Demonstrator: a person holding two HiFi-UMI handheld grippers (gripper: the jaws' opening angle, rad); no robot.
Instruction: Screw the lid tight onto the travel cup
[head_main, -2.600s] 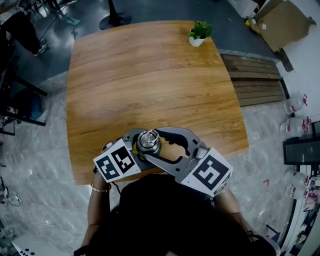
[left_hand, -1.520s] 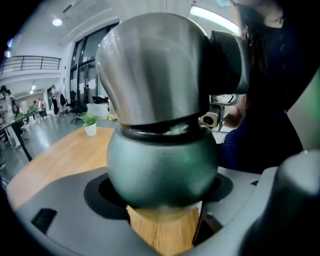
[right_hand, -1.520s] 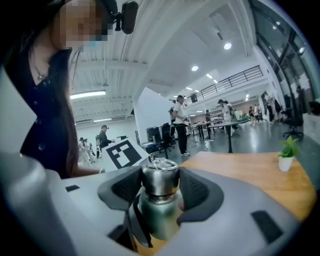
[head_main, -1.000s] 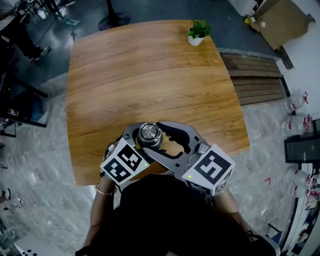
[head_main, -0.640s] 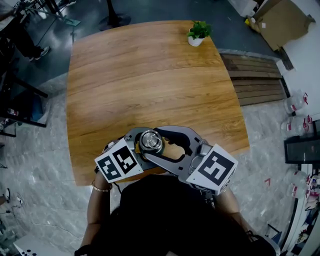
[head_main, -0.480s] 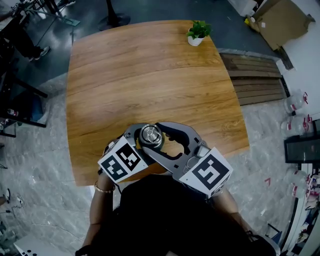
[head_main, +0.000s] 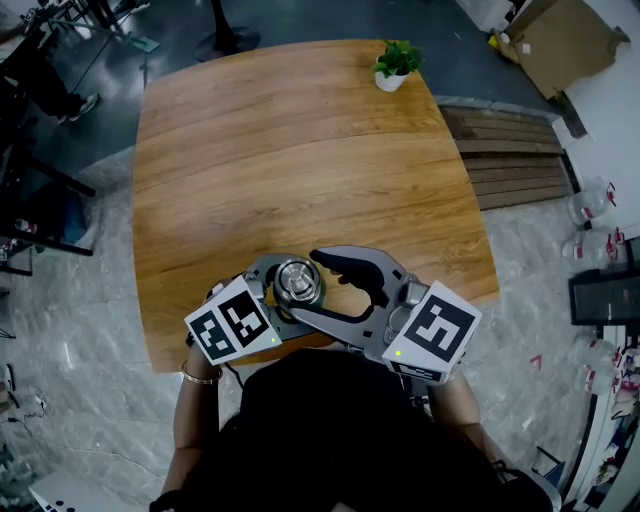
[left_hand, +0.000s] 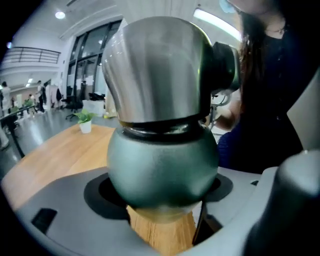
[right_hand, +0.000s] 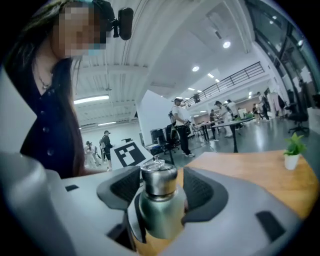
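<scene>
A travel cup (head_main: 298, 280) with a dark green body (left_hand: 162, 165) and a steel lid (left_hand: 155, 70) is held over the near edge of the wooden table (head_main: 300, 150). My left gripper (left_hand: 162, 202) is shut on the cup's round body, which sits between its black pads (left_hand: 102, 192). My right gripper (right_hand: 162, 192) comes in from the right with its jaws around the lid (right_hand: 159, 181). A gap shows on each side between the lid and the ribbed pads (right_hand: 200, 187). Its jaws have just been opening, with the lid still between them.
A small potted plant (head_main: 398, 65) stands at the table's far edge. Right of the table lie wooden slats (head_main: 515, 160) and a cardboard box (head_main: 565, 45). Several people and desks show far off in the right gripper view.
The right gripper's jaws have spread wider around the lid, and its marker cube has swung to the right. The left gripper's cube has shifted slightly left; the cup stays in its grip.
</scene>
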